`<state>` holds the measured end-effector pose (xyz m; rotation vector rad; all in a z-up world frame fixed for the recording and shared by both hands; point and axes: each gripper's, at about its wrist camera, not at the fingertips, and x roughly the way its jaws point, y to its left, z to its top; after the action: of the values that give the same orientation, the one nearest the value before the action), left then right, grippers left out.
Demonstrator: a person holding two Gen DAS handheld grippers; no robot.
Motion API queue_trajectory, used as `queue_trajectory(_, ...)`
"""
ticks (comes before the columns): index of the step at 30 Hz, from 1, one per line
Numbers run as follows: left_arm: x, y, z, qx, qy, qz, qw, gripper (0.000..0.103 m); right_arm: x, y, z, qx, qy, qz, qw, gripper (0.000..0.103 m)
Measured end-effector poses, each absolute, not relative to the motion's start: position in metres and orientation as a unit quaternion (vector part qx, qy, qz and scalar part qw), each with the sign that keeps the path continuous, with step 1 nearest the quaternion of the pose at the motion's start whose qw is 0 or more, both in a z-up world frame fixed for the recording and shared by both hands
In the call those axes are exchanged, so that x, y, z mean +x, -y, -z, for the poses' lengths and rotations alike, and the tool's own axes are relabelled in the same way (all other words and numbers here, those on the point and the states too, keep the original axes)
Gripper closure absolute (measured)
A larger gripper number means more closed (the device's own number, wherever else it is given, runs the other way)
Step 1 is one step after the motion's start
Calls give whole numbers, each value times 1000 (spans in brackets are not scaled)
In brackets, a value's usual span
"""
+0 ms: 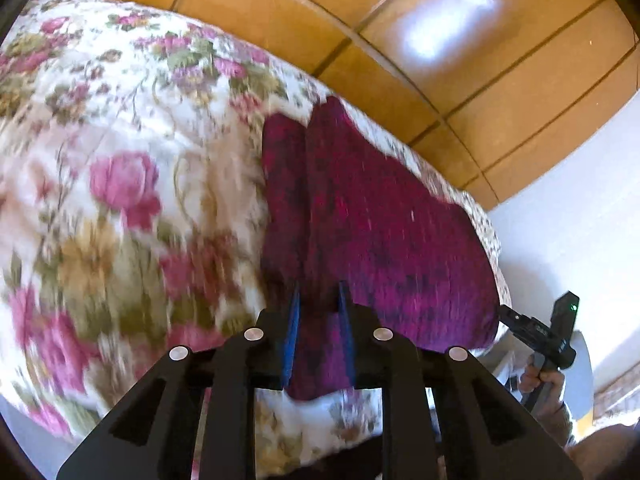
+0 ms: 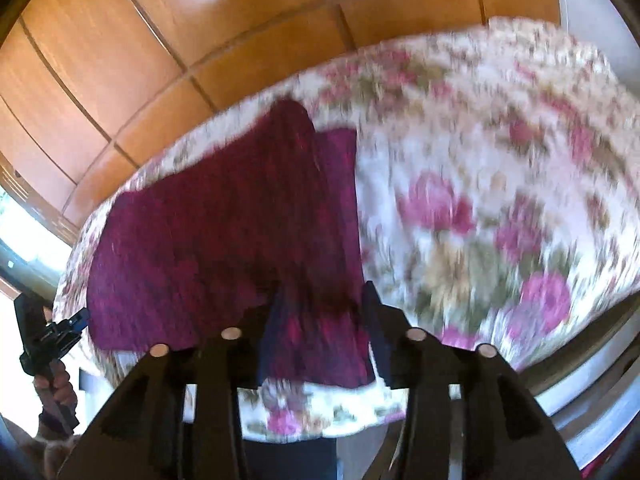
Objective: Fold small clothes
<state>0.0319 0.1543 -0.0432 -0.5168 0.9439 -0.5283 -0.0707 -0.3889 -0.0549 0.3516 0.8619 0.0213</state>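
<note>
Nearest the left wrist camera, the left hand-held gripper [image 1: 318,300] has its blue-padded fingers [image 1: 293,320] standing a little apart, with the near hem of a dark magenta garment [image 1: 360,216] running between them. The cloth fills the gap, but blur keeps me from saying whether the pads actually pinch it or only straddle it. The right hand-held gripper [image 2: 320,300] is set wider, and the same garment [image 2: 224,232] passes between its fingers at the near edge of the bed [image 2: 480,184]. Here too I cannot tell whether there is a true grip.

The garment lies spread over the flowered bedspread [image 1: 120,152], close to the bed's near edge and toward the side bordered by wooden panelling [image 1: 360,8]. One narrower flap [image 1: 280,184] lies alongside the main panel, seemingly a part already turned over or a sleeve; which one is unclear.

Both tools meeting the cloth along the same near hem suggests a two-point hold, so the edge can rise evenly and be carried over toward the far side without the fabric sagging in the middle. Each view shows the other tool [image 1: 536,332] out at the far end of the cloth, gripped by the person's hand [image 1: 546,384].
</note>
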Motion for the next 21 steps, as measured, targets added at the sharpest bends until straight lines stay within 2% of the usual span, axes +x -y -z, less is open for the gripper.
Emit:
queue_trajectory(3,59,-148,39,-242,-437,250,830,86,-48,362,45,125,-405,-17,906,46)
queue_trajectory(4,64,-145,38,-239,-437,247,831,86,-39,351,44,113,-403,-31,908,46)
queue_trajectory(6,80,-138,38,-238,-443,246,829,71,-24,332,45,94,-405,-45,909,47)
queue_trajectory(8,99,-135,43,-248,-444,243,826,70,-8,312,50,58,-407,-48,910,45)
queue_trajectory(9,106,-132,44,-250,-444,246,825,73,-2,306,52,48,-407,-48,911,45)
queue_trajectory(11,112,-128,44,-249,-439,247,827,91,10,299,58,30,-406,-42,912,41)
queue_trajectory(14,100,-126,42,-230,-427,229,844,93,28,298,69,16,-409,-24,912,41)
queue_trajectory(19,80,-136,66,-239,-437,199,844,93,33,293,97,9,-410,-29,911,40)
queue_trajectory(21,78,-132,61,-227,-434,187,851,90,31,289,98,-1,-406,-22,914,40)
